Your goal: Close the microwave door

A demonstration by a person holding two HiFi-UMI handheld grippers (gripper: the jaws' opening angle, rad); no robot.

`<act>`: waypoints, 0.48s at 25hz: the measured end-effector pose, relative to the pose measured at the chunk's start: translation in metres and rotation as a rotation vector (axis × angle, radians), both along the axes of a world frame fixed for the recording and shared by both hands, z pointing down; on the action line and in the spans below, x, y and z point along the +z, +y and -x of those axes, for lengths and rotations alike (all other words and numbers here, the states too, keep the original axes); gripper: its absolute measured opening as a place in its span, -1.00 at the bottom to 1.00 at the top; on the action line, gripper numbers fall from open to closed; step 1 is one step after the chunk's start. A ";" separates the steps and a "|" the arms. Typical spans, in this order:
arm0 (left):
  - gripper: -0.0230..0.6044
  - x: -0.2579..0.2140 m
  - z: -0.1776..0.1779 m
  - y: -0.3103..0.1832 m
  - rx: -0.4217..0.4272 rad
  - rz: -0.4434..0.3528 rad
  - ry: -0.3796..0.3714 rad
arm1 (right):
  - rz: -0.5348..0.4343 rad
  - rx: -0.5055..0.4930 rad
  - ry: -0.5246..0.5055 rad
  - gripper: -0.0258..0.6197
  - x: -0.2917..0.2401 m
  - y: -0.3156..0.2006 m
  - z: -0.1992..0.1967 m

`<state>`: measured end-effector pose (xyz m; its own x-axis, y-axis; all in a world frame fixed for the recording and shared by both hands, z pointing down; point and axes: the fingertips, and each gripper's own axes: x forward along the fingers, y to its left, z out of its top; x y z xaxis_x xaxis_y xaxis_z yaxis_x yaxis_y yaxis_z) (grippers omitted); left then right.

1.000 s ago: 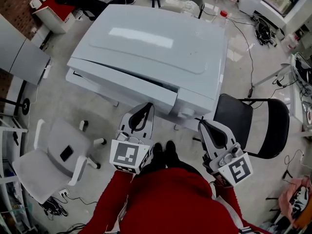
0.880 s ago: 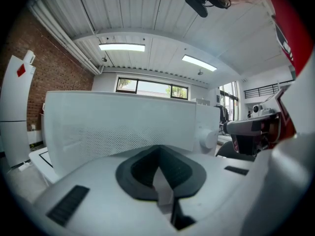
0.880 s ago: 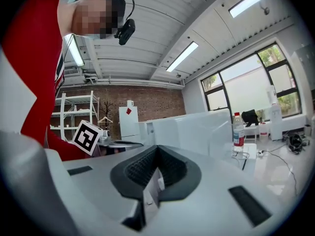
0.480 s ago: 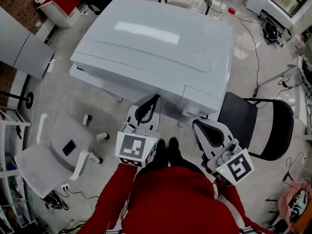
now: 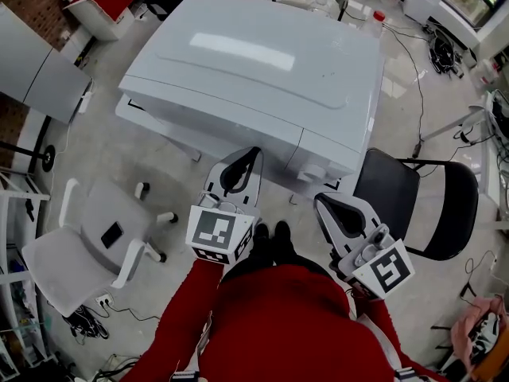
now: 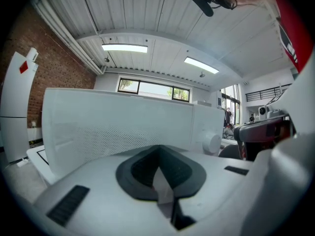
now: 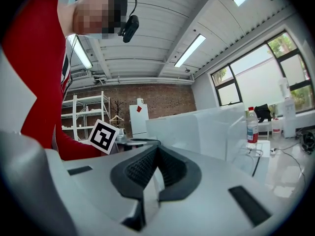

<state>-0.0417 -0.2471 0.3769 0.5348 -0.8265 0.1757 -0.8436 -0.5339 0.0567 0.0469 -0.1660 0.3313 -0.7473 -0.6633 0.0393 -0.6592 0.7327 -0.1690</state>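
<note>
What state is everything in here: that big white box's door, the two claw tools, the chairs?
microwave door: looks shut, only a thin seam showing.
left gripper: jaws together, empty, tip near the door.
right gripper: jaws together, empty.
black chair: unoccupied.
white chair: unoccupied, small dark item on seat.

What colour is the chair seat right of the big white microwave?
Black padded chair seat, clearest in head view.

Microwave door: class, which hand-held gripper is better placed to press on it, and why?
Left. The left hand-held gripper points straight at the door, its tip close to the front face. The right hand-held gripper sits further back, beyond the knob, beside the black chair.
</note>
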 end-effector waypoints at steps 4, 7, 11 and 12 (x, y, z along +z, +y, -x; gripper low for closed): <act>-0.90 0.003 0.002 0.027 0.019 0.036 0.028 | 0.011 -0.009 -0.001 -0.89 0.007 0.011 -0.002; -0.90 0.004 -0.003 0.051 0.071 0.042 0.027 | 0.022 -0.059 -0.032 -0.89 0.011 0.017 0.000; -0.90 -0.006 -0.007 0.073 0.089 -0.012 0.025 | 0.011 -0.057 -0.078 -0.89 0.010 0.017 -0.004; -0.90 -0.012 -0.007 0.076 0.076 -0.025 0.049 | 0.008 -0.048 -0.086 -0.89 0.009 0.016 -0.006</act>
